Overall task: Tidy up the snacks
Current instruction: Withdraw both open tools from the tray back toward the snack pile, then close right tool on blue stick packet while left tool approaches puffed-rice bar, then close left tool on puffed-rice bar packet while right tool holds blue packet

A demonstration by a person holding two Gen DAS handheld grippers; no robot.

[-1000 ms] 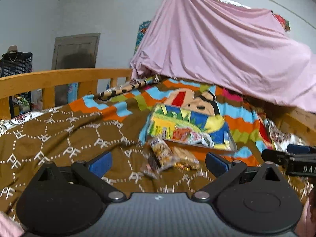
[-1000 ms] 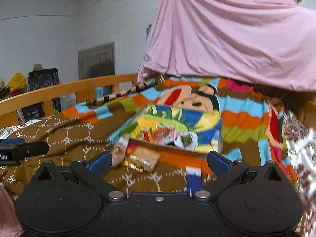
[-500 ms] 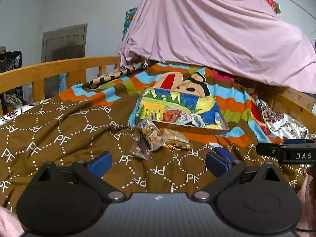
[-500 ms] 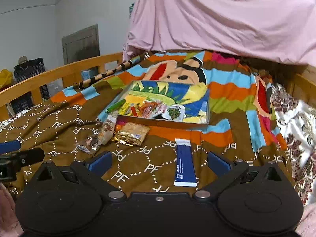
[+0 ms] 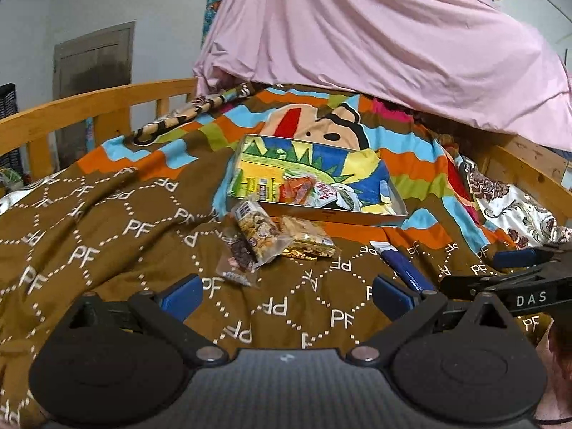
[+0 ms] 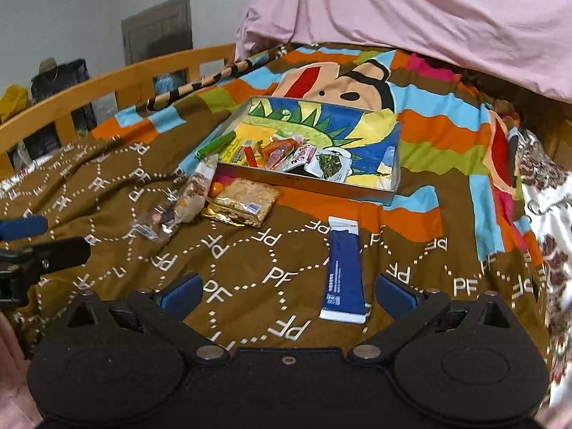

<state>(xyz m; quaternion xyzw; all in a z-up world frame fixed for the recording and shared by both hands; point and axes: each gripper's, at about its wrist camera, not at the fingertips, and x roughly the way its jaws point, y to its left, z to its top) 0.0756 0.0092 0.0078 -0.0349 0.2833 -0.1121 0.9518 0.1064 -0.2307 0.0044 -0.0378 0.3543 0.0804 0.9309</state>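
Brown blanket fabric (image 5: 107,221) with a white letter pattern covers the near part of the bed in the left wrist view. The left gripper (image 5: 287,291) hangs above it with its blue-padded fingers spread wide and nothing between them. Ahead of it lie a clear packet of mixed nuts (image 5: 259,230) and, touching its right side, a gold-edged cracker packet (image 5: 307,237). Just beyond both sits the shallow tray (image 5: 332,214) with a colourful picture lining; several small packets already rest in its near half, so the tray is probably the collection point. A blue tube (image 5: 402,262) lies to the right, near the right finger. The other gripper's black arm enters from the right edge.

In the right wrist view, the right gripper (image 6: 287,293) is likewise spread and empty, low over the blanket. The blue tube (image 6: 343,271) lies lengthwise just inside its right finger, well short of the tray (image 6: 307,180). The cracker packet (image 6: 243,202) and nut packet (image 6: 189,196) sit against the tray's near wall, with a green stick (image 6: 216,144) resting over the tray's left rim. The loose items are grouped close to the tray, which keeps each transfer short. The left gripper (image 6: 21,243) shows at the left edge.
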